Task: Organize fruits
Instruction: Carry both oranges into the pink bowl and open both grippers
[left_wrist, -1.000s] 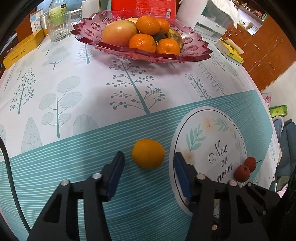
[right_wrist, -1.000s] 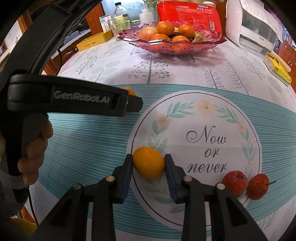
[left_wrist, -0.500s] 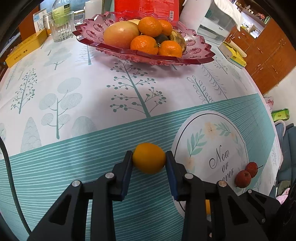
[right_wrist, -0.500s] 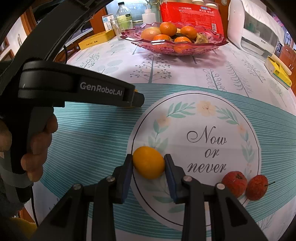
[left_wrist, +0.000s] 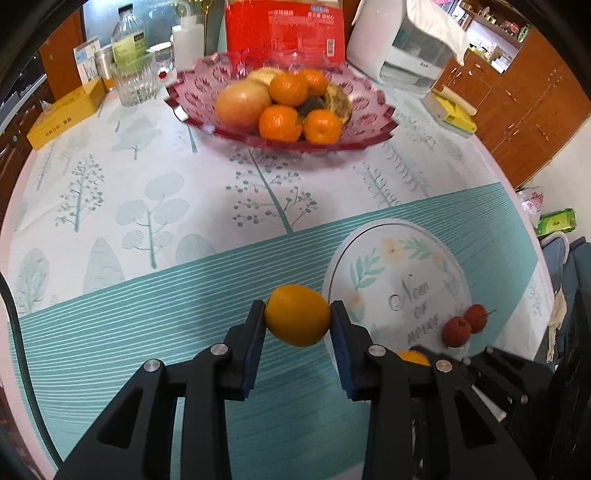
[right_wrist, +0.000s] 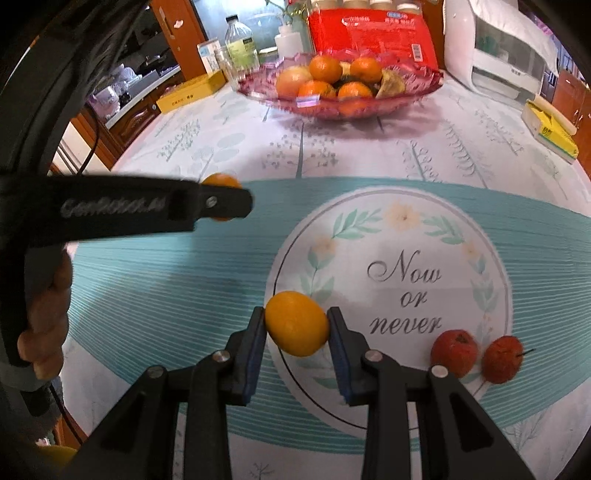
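My left gripper (left_wrist: 297, 319) is shut on a small yellow-orange fruit (left_wrist: 297, 314) and holds it above the teal tablecloth. My right gripper (right_wrist: 296, 325) is shut on a second yellow-orange fruit (right_wrist: 296, 323) over the round "Now or never" print. The red glass fruit bowl (left_wrist: 369, 122) stands at the far side with several oranges (left_wrist: 279, 123) and a large pale fruit (left_wrist: 242, 103); it also shows in the right wrist view (right_wrist: 421, 86). Two small red fruits (right_wrist: 454, 350) lie on the cloth right of my right gripper; they also show in the left wrist view (left_wrist: 456, 330).
A drinking glass (left_wrist: 135, 81), a bottle (left_wrist: 127, 37) and a yellow box (left_wrist: 64, 112) stand at the far left. A red packet (left_wrist: 284, 27) and a white appliance (left_wrist: 402, 48) stand behind the bowl. A yellow packet (left_wrist: 448, 112) lies at the far right.
My left gripper closed on its fruit and lifted it off the cloth. My right gripper has kept hold of its fruit and risen a little.
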